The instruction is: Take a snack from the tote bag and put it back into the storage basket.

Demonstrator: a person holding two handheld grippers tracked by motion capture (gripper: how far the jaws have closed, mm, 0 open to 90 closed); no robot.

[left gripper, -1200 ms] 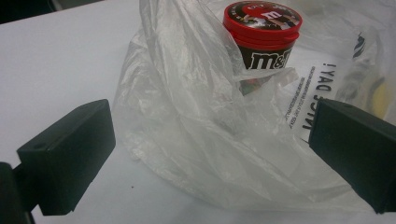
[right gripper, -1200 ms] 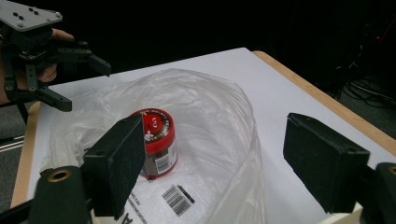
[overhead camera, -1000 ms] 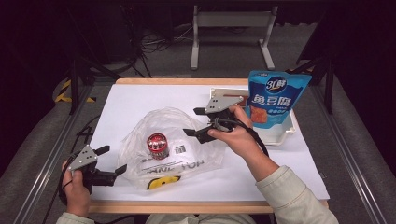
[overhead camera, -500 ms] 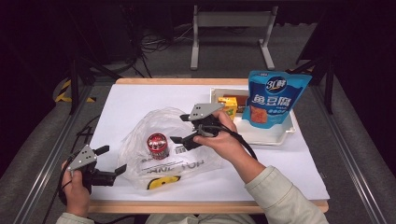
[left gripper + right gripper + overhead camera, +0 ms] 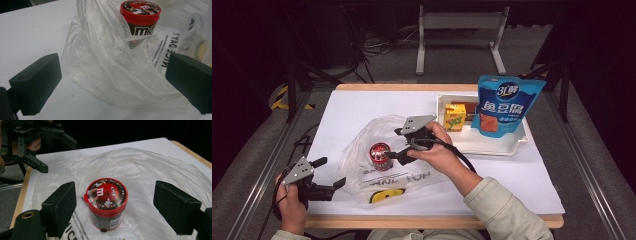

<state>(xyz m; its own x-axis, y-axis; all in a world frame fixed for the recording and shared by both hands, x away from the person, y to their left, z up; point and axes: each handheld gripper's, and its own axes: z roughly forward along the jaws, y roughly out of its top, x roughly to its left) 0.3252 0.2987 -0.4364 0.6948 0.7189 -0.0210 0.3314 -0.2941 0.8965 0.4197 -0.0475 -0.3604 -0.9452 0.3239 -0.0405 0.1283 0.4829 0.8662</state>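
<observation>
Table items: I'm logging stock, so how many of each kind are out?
Clear plastic bag: 1
Red-lidded round candy tub: 1
Blue snack pouch: 1
Yellow drink carton: 1
White tray: 1
Total: 5

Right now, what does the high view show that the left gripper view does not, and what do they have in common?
The high view alone shows the white plastic tray, the blue stand-up snack pouch and small yellow drink carton in it, the open right gripper near the can, and the person's hands. The left gripper view alone gives the open left gripper seen along its own jaws, flanking the bag's edge. Both share the clear crinkled plastic bag and the red-lidded round candy can standing in it.
</observation>
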